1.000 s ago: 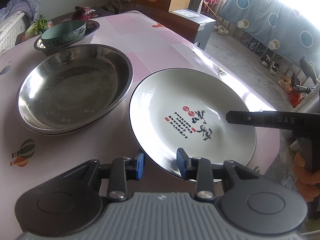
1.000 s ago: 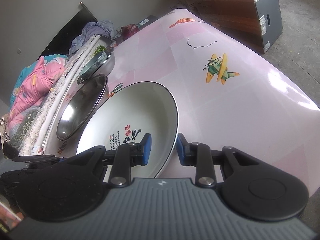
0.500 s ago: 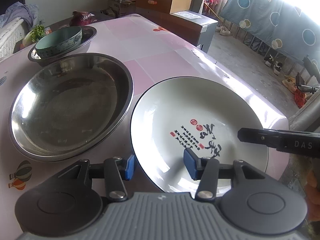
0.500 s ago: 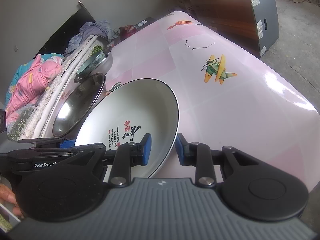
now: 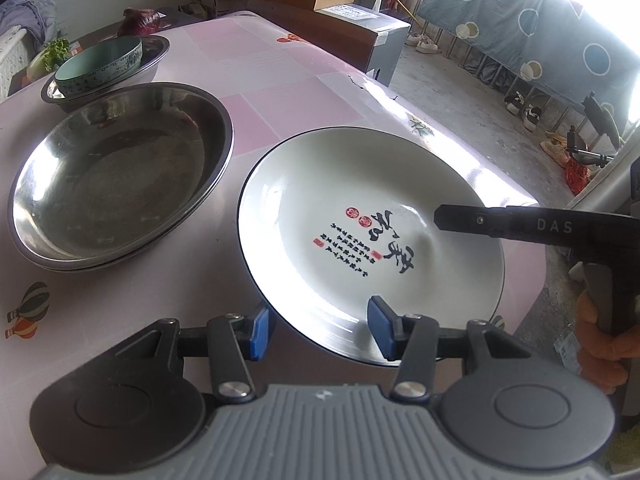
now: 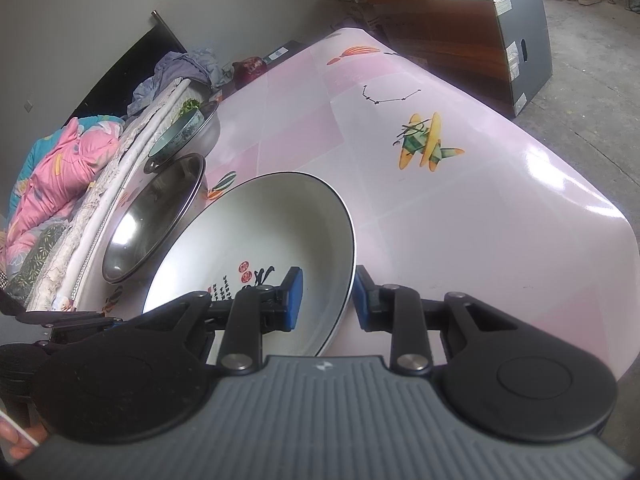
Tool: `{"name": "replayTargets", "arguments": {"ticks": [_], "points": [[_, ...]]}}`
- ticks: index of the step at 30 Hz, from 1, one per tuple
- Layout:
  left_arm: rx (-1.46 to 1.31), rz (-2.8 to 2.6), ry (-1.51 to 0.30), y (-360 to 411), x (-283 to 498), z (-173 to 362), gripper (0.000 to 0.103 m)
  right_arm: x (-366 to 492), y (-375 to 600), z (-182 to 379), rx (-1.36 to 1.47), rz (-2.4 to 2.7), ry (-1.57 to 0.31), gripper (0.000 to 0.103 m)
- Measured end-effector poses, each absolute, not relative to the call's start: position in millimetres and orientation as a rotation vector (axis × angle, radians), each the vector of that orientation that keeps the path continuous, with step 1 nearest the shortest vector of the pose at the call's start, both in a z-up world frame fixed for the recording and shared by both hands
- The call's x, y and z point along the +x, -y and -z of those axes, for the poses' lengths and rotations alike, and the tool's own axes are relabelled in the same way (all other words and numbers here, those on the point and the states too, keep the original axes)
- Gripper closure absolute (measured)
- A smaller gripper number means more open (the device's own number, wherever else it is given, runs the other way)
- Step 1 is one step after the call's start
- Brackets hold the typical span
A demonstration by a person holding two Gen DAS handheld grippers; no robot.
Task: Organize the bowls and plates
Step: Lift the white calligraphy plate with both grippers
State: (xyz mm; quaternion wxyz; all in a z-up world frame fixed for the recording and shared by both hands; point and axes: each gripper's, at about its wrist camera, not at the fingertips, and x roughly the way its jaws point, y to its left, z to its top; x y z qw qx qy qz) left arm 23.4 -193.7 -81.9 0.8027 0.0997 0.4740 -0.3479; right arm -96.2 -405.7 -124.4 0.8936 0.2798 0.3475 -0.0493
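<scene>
Straddling the rim of the white plate (image 6: 256, 240), the right gripper (image 6: 326, 296) stands spread, one pad inside, one outside. The left gripper (image 5: 320, 332) gapes wide at the plate's near edge on the pink table (image 5: 280, 68), beside the steel basin (image 5: 116, 176).

The right tool (image 6: 325, 294) hides the white plate's (image 6: 256, 232) near rim.

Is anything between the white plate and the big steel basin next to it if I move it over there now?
Nothing visible. Only bare pink tablecloth separates the white plate from the steel basin, whose inside holds nothing. The right gripper straddles the plate's rim; the left gripper is open beside its near edge.
</scene>
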Motion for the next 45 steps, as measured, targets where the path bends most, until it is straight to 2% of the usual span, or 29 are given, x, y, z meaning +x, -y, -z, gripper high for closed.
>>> {"name": "replayTargets", "arguments": {"ticks": [17, 21, 29, 45], "points": [[0.236, 0.708, -0.965, 203.7, 40.3, 85.2, 0.047, -98.4, 404.5, 125.9, 0.579, 0.099, -0.721, 0.077], [0.237, 0.696, -0.966, 205.6, 40.0, 84.4, 0.047, -99.7, 405.1, 126.8, 0.594, 0.090, -0.710, 0.073], [0.220, 0.698, -0.992, 193.6, 33.9, 82.2, 0.048, -107.3, 406.8, 130.7, 0.657, 0.043, -0.684, 0.074], [0.320, 0.673, -0.937, 209.0, 29.2, 81.0, 0.041, -106.3, 372.2, 121.0, 0.319, 0.092, -0.723, 0.074]]}}
